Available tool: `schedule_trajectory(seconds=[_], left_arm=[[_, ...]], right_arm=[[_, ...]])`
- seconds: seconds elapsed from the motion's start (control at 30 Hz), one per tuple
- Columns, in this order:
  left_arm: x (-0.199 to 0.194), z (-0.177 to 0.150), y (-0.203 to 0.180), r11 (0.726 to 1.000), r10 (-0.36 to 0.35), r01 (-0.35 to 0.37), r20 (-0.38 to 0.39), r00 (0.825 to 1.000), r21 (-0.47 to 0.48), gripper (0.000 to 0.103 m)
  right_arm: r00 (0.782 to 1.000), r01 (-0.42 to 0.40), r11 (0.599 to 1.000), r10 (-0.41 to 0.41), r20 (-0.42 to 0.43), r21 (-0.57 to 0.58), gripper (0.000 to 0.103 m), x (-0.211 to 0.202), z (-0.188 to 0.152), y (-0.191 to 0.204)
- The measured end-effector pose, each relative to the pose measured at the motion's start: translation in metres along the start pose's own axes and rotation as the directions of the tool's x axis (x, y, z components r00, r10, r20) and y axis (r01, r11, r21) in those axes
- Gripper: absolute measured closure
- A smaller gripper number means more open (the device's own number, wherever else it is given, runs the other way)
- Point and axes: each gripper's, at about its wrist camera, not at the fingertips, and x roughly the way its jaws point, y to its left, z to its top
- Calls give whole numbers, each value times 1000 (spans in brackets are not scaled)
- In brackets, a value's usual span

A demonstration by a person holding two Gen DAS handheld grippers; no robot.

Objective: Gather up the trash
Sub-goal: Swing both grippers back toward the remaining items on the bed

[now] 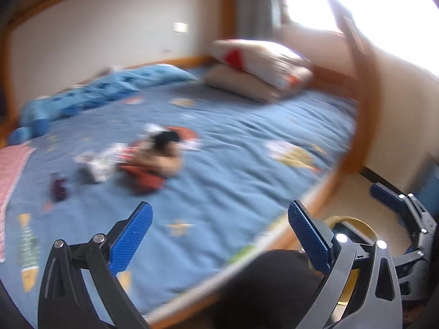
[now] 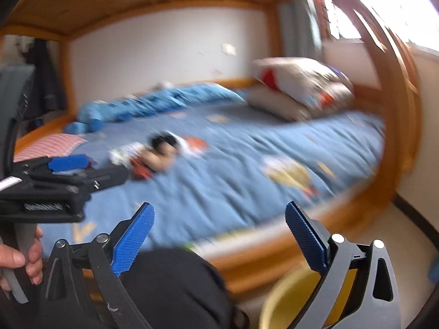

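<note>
The left hand-held gripper point(image 1: 219, 235) and the right hand-held gripper point(image 2: 219, 233) both gape wide with nothing between their blue pads. Ahead, blurred trash point(image 1: 131, 164) lies scattered mid-bed point(image 1: 247, 150) on the blue sheet; a yellow bin point(image 2: 285, 296) stands on the floor below the right gripper.

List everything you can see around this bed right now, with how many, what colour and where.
Bed sheet: one, blue with cartoon prints, covers the mattress.
Bed frame: one, wooden, around the mattress, with boards overhead.
Blanket: one, light blue, bunched along the wall side.
Pillows: two, cream with red, stacked at the head.
Litter pile: blurred; white, red, black and dark bits, mid-bed.
Striped cloth: one, pink and white, foot end.
Bin: one, yellow, on the floor beside the bed.
Left gripper: blue pads, open, empty.
Right gripper: blue pads, open, empty.
Hand: one, gripping the left gripper's handle.
</note>
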Motion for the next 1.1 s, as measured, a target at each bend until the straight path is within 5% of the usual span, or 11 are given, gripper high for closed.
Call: schedule_trajectory(seconds=[0.17,0.37,0.7,1.1], left_arm=[[-23,7,76,978,180,-176,32,983,-111,4],[-40,6,143,932,302,-288,34,953,-220,4],[-36,7,197,891,361,-343,7,933,-297,4],[-1,14,242,858,393,-388,-55,918,-337,4]], right_arm=[[988,-140,989,142,55,-39,9,34,32,55],[964,-254,967,256,76,-30,9,67,57,105],[940,-330,940,336,66,-81,9,97,82,157],[942,-330,940,334,32,-81,9,139,98,177]])
